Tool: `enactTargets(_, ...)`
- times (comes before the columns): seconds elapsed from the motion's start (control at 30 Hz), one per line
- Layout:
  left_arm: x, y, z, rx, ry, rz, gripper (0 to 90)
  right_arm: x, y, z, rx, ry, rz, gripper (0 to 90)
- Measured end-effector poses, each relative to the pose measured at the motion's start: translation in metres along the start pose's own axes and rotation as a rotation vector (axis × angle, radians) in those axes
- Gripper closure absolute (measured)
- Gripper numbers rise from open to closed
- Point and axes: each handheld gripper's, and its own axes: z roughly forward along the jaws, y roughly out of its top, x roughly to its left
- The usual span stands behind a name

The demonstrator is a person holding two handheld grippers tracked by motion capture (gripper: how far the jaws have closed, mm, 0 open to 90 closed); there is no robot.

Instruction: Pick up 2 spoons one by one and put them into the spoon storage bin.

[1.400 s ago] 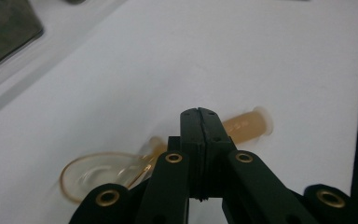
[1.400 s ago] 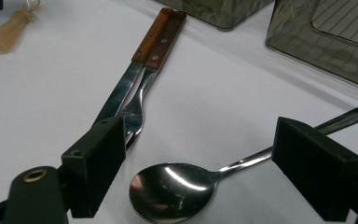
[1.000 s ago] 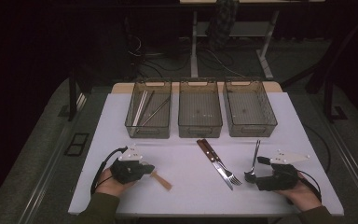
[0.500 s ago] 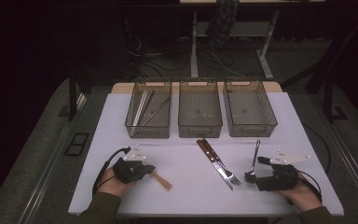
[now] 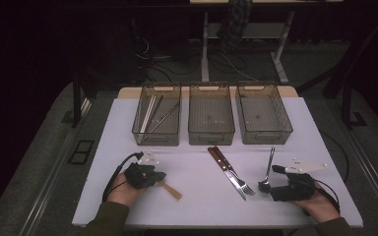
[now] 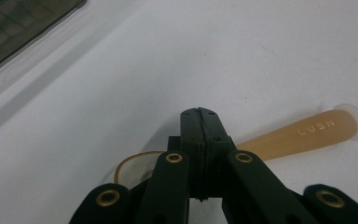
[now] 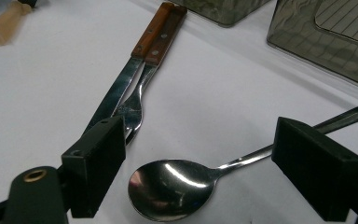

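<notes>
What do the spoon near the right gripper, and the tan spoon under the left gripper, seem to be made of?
The metal spoon looks like polished steel: its bowl mirrors the light. The tan spoon looks like matte, slightly translucent plastic, with raised molded letters on its handle; it could also be resin.

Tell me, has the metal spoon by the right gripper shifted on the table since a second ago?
No. The spoon lies in the same spot, handle toward the right-hand bin, beside the fork.

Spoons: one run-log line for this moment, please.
left tool: shut over amber spoon | right tool: open around steel spoon | bins: untouched
</notes>
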Motion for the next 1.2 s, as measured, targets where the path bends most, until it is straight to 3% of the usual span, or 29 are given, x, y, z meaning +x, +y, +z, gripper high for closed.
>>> enactTargets(0.47,-0.001,-0.015,-0.013,0.021,-0.006,-0.033,89.2,-0.001,-0.001,0.001,0.009,0.002,-0.001,17.2)
enactTargets(0.63,-0.006,-0.018,-0.017,0.028,-0.018,-0.028,89.2,0.000,-0.001,0.001,0.010,0.003,-0.001,17.2)
enactTargets(0.87,-0.005,-0.026,-0.023,0.029,-0.041,-0.062,89.2,0.000,-0.001,0.001,0.011,0.006,-0.003,17.2)
enactTargets(1.0,-0.006,-0.029,-0.025,0.040,-0.047,-0.060,89.2,0.000,-0.001,0.001,0.012,0.006,-0.003,17.2)
enactTargets(1.1,-0.004,-0.031,-0.027,0.026,-0.049,-0.062,88.9,0.000,-0.001,0.002,0.014,0.007,-0.003,17.2)
enactTargets(1.2,-0.004,-0.028,-0.029,-0.029,-0.048,-0.053,78.2,0.000,-0.001,0.002,0.014,0.007,-0.003,17.2)
